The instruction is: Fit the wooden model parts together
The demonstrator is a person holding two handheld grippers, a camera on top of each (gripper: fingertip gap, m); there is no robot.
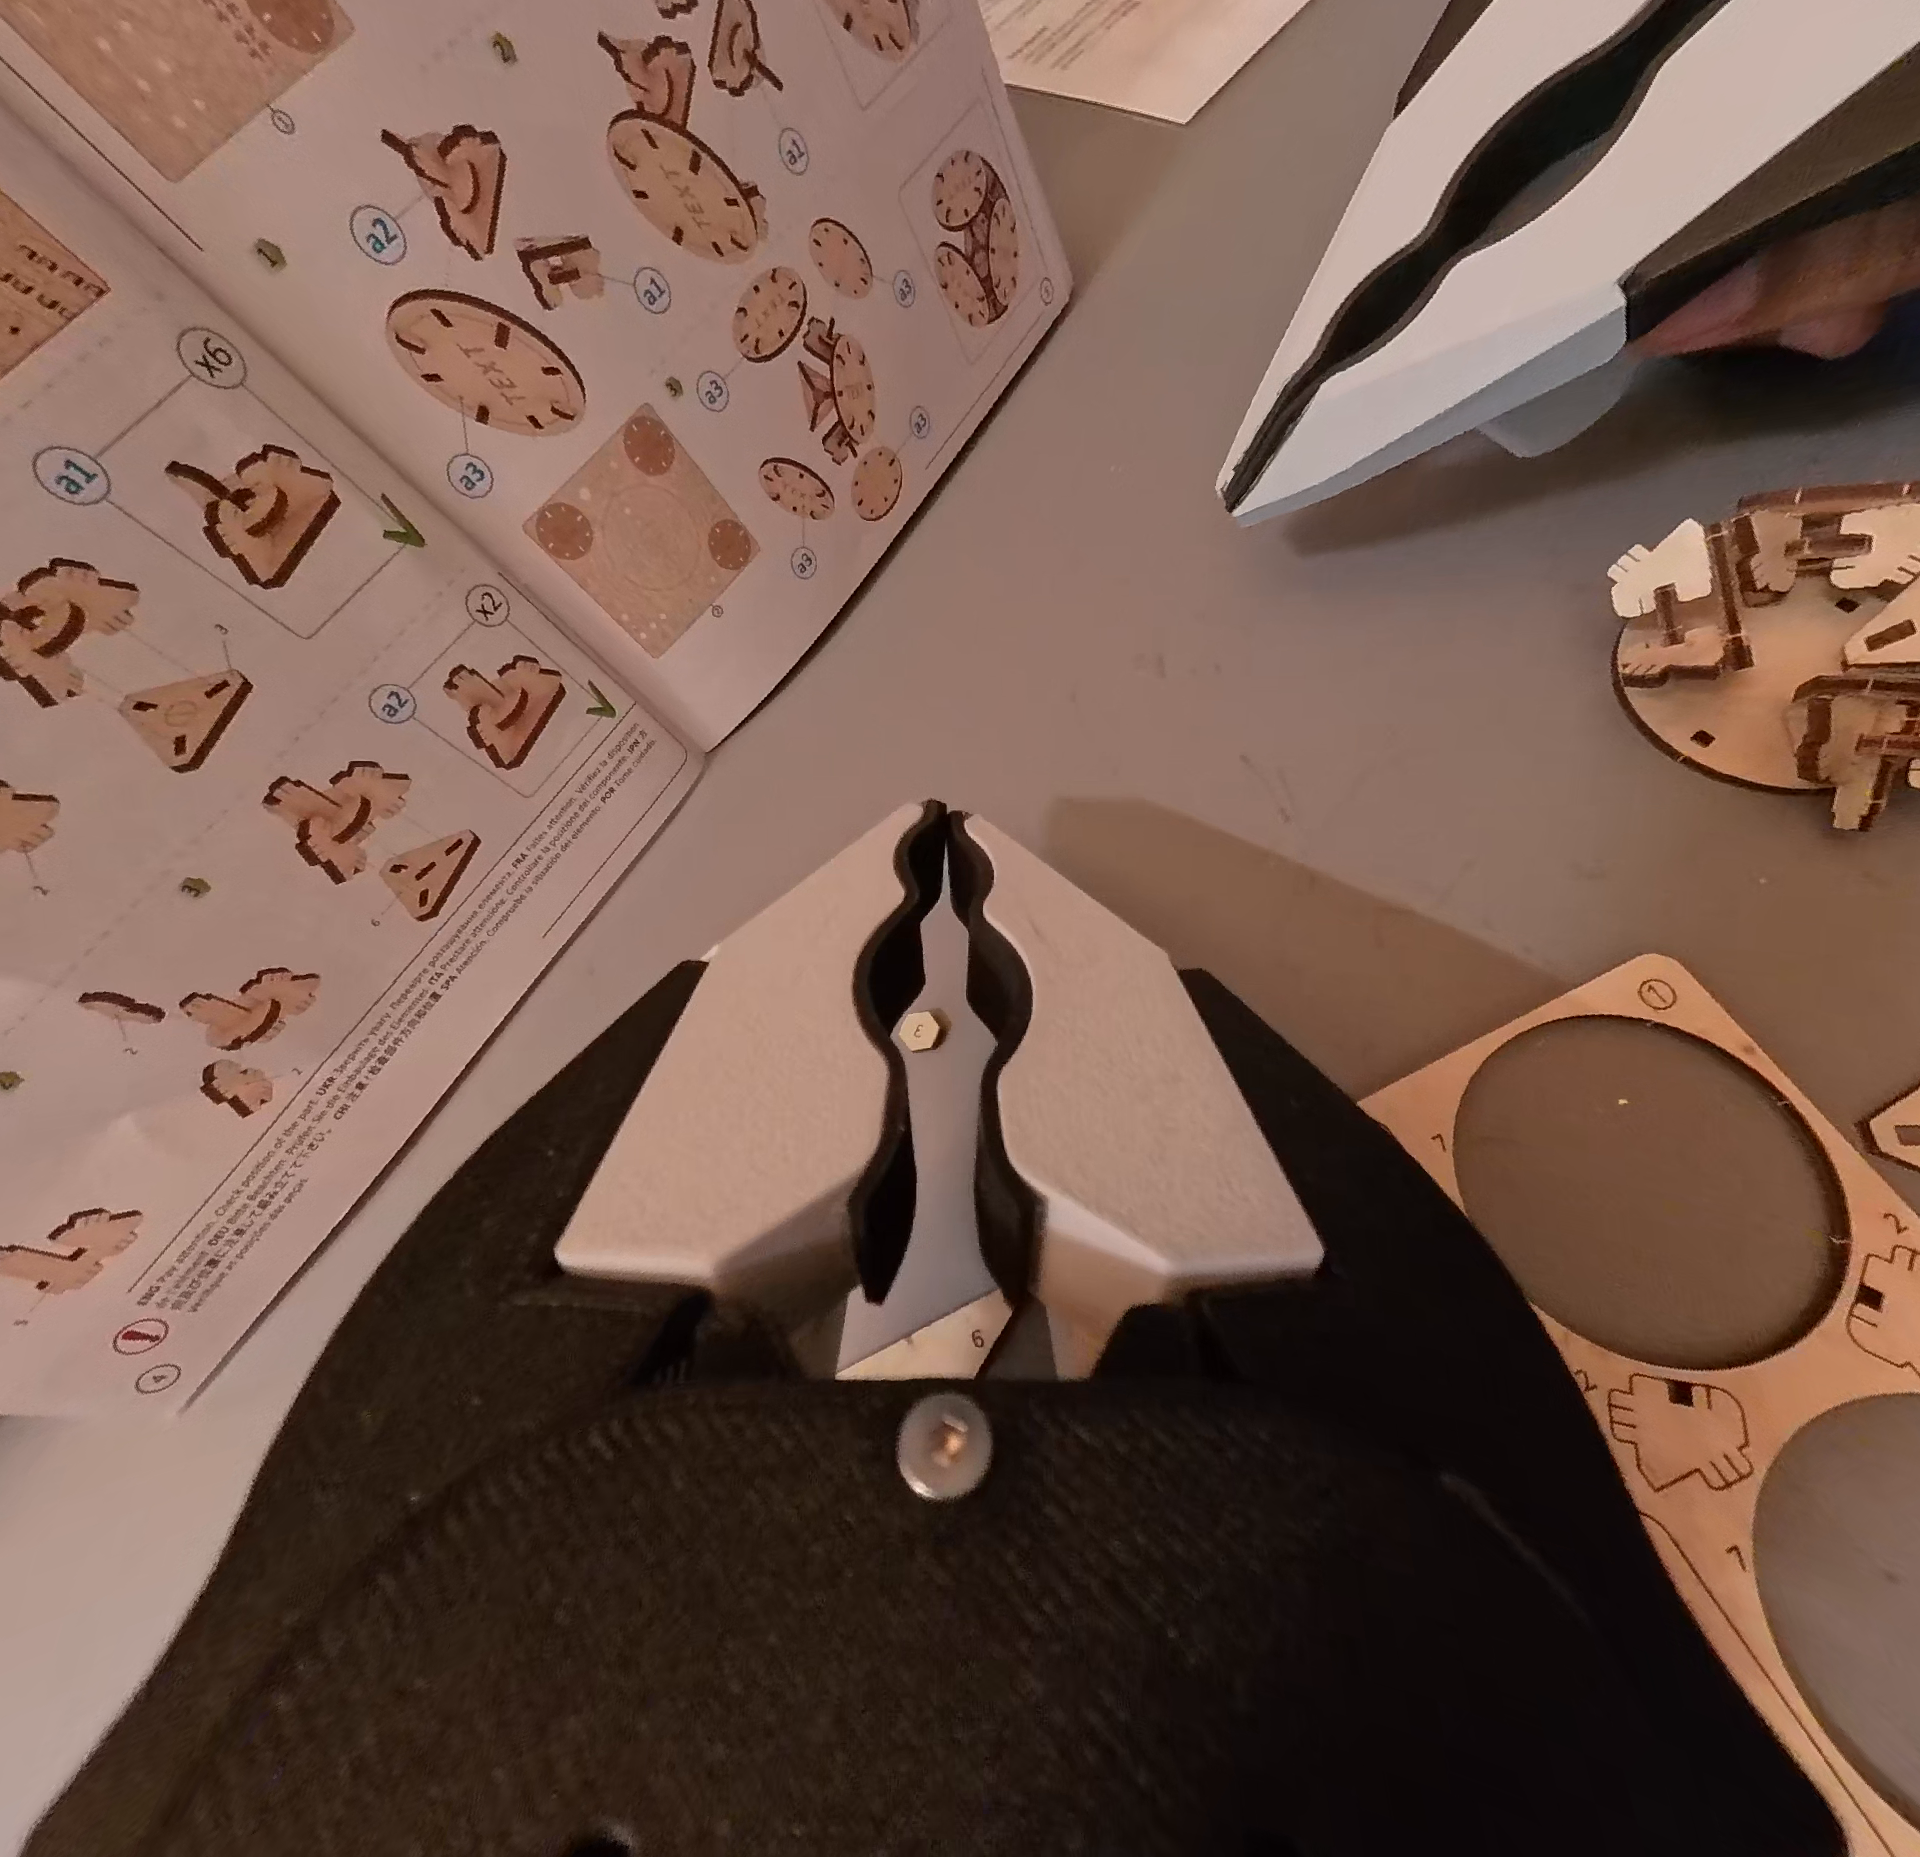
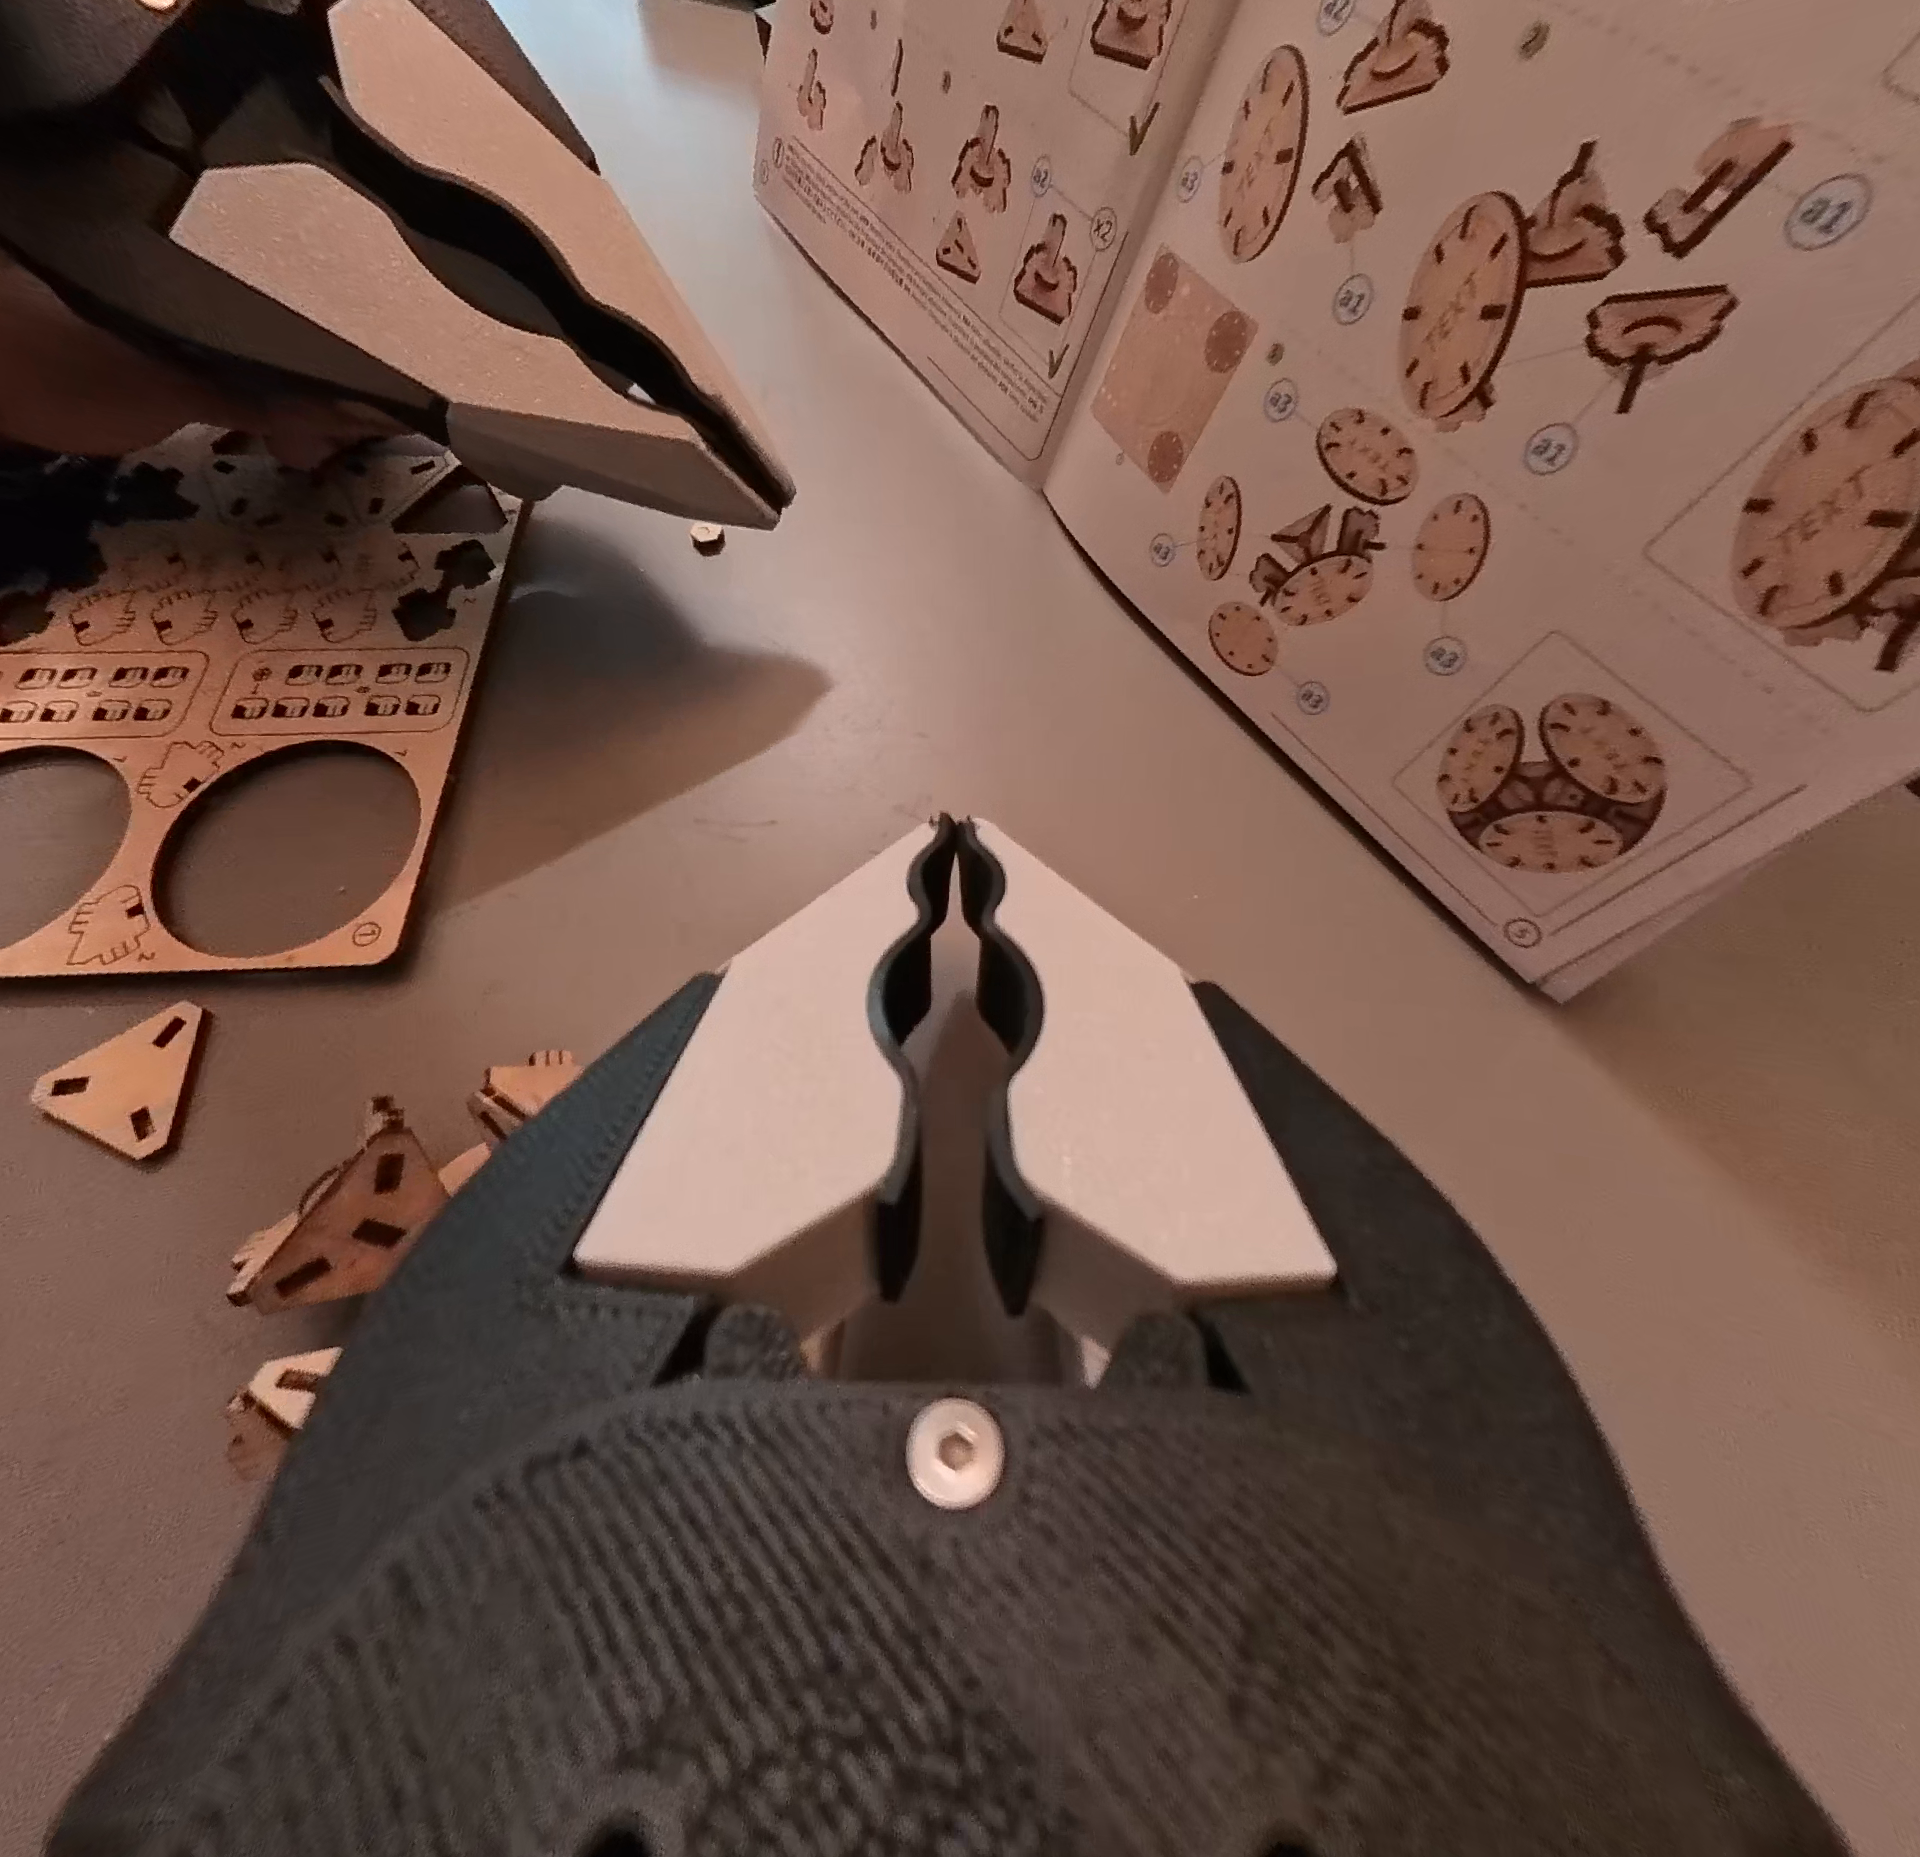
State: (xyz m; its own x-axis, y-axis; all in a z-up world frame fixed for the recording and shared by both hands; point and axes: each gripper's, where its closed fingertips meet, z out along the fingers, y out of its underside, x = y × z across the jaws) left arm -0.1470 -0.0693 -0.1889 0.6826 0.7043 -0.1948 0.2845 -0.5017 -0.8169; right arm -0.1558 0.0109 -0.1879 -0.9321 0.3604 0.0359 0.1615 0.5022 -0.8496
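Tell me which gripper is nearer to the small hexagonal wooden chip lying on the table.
Left. The left gripper, shut with nothing in it, has its tip right beside the chip. The right gripper, also shut and bare, sits farther back across bare table.

Two grippers, same build. Left gripper [image 1: 943,815]: black body with a ribbed, woven-looking skin, wide at the back and narrow toward the front. Round silver screw [image 1: 943,1446] in the middle of the body. Two pale grey fingers [image 1: 774,1080], flat on top, cut in slanted faces, coming to a point. Wavy black pads [image 1: 902,934] along the inner edges. Right gripper [image 2: 954,825]: same black ribbed body, same silver screw [image 2: 956,1452], same grey fingers [image 2: 790,1090] with wavy black pads [image 2: 912,940].
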